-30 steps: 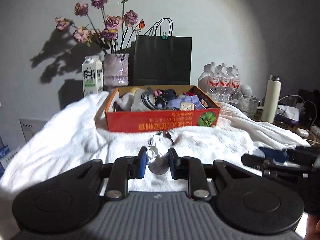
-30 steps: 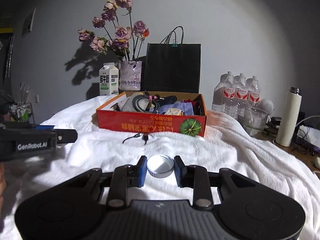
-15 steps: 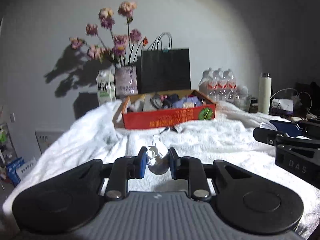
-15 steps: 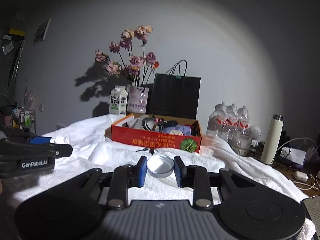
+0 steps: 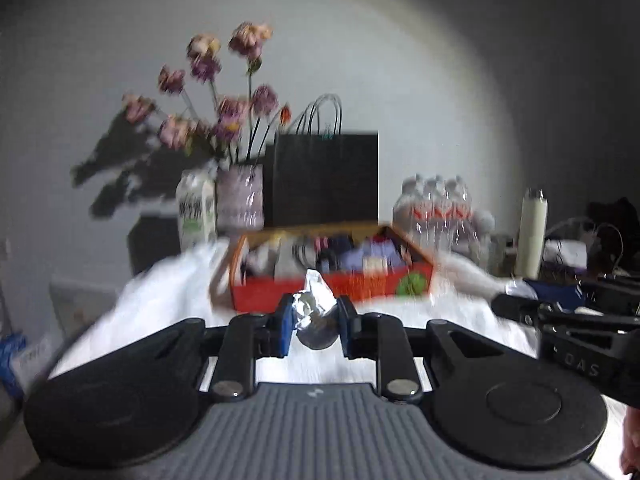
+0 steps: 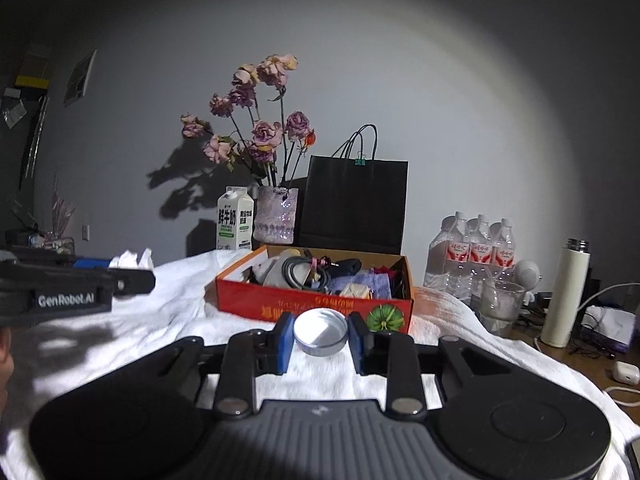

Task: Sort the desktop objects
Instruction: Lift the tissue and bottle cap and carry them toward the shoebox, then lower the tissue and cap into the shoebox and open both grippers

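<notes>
Left gripper [image 5: 314, 322] clamped on foil wad [image 5: 316, 308]; right gripper [image 6: 320, 338] clamped on round lid [image 6: 320, 330]. Both held above white cloth [image 6: 168, 316]. Red box [image 6: 316, 308] straight ahead, farther off, long axis left-right. Neither gripper clearly nearer.

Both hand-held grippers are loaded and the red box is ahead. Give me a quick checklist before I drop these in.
1. Left hand-held gripper shut on the crumpled foil: ok.
2. Right hand-held gripper shut on the round lid: ok.
3. Red box open at the top: ok.
4. Free room inside the box: not ok, it looks crowded with cables and cloth.
5. The two grippers apart from each other: ok.
6. Left wrist view sharp enough to aim: not ok, blurred.
</notes>
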The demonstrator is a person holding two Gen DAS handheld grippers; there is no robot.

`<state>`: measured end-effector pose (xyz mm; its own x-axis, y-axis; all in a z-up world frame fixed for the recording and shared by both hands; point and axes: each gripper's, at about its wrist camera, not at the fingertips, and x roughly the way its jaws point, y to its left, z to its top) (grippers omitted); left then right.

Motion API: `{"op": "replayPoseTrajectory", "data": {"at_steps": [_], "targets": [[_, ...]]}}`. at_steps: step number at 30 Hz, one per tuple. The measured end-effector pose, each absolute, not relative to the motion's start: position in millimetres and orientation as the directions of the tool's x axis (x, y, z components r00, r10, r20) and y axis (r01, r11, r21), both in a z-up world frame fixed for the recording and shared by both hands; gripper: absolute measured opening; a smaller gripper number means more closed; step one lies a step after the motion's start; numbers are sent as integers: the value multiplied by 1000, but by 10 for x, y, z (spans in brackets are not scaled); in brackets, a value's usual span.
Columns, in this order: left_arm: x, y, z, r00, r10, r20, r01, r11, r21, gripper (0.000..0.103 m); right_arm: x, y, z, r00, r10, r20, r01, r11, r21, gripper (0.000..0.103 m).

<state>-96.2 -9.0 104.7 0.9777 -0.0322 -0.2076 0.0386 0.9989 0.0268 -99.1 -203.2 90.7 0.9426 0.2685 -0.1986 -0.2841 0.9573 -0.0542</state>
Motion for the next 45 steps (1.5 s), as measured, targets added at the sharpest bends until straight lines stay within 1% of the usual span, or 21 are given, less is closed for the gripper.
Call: {"op": "replayPoseTrajectory", "data": {"at_steps": [3, 5, 9, 14, 16, 19, 21, 25, 30, 31, 32, 34, 35, 36, 37, 38, 40, 41, 42, 43, 45], "targets": [[-527, 42, 1237, 983, -6, -183, 14, 999, 42, 23, -537, -2082, 1047, 936, 277, -220, -286, 958, -12, 27], [-186, 109, 1328, 978, -37, -205, 49, 998, 50, 24, -231, -2113, 1128, 933, 278, -226, -284, 959, 9, 27], [494, 152, 1437, 969, -42, -242, 59, 996, 63, 24, 475, -2085, 1257, 913, 291, -286, -298, 954, 20, 28], [1408, 284, 1465, 928, -4, -372, 5, 1000, 3, 24, 1357, -1957, 1385, 893, 275, -357, -293, 956, 3, 27], [1805, 381, 1410, 887, -12, -463, -7, 999, -39, 24, 1724, -1956, 1428, 873, 270, -406, -277, 960, 44, 27], [2279, 487, 1259, 838, -20, -545, -28, 997, -79, 24, 2250, -1966, 1428, 832, 283, -477, -259, 959, 117, 27], [2478, 531, 1143, 818, 15, -575, -72, 994, -76, 24, 2561, -1941, 1348, 802, 259, -539, -223, 966, 132, 27], [2589, 529, 1000, 824, 10, -567, -60, 996, -69, 25, 2928, -1874, 1152, 751, 212, -626, -178, 977, 118, 28], [2727, 543, 836, 789, 32, -613, -75, 996, -45, 27, 3124, -1850, 875, 694, 185, -696, -147, 982, 115, 28], [2752, 559, 807, 784, 35, -619, -79, 996, -44, 31, 3137, -1853, 836, 683, 190, -706, -150, 982, 119, 32], [2761, 579, 778, 778, 32, -628, -79, 996, -47, 38, 3128, -1860, 815, 678, 191, -710, -151, 981, 119, 40], [2766, 623, 747, 775, 22, -631, -76, 995, -58, 45, 3119, -1871, 824, 677, 198, -709, -157, 980, 124, 54], [2760, 643, 756, 778, 19, -628, -71, 996, -58, 56, 3109, -1881, 847, 679, 199, -707, -158, 980, 124, 63], [2757, 665, 776, 779, 20, -627, -72, 996, -57, 63, 3105, -1893, 881, 686, 194, -702, -155, 981, 119, 65], [2763, 693, 805, 781, 20, -624, -73, 995, -60, 78, 3092, -1903, 932, 701, 188, -688, -153, 982, 113, 66], [2765, 724, 844, 783, 7, -622, -67, 995, -73, 86, 3085, -1910, 985, 713, 183, -677, -154, 983, 103, 69], [2775, 754, 936, 781, -19, -624, -52, 994, -95, 89, 3098, -1915, 1087, 725, 160, -670, -145, 986, 79, 76], [2784, 747, 985, 778, -16, -628, -55, 994, -93, 98, 3101, -1913, 1141, 734, 146, -664, -138, 988, 65, 80], [2784, 731, 1035, 782, -9, -623, -61, 994, -90, 102, 3103, -1913, 1190, 744, 129, -656, -127, 991, 51, 82], [2771, 706, 1081, 794, 5, -608, -71, 994, -85, 103, 3105, -1908, 1226, 753, 111, -649, -113, 993, 38, 86], [2742, 653, 1141, 812, 39, -582, -102, 992, -76, 103, 3107, -1903, 1266, 768, 68, -636, -75, 997, 16, 88]]}}
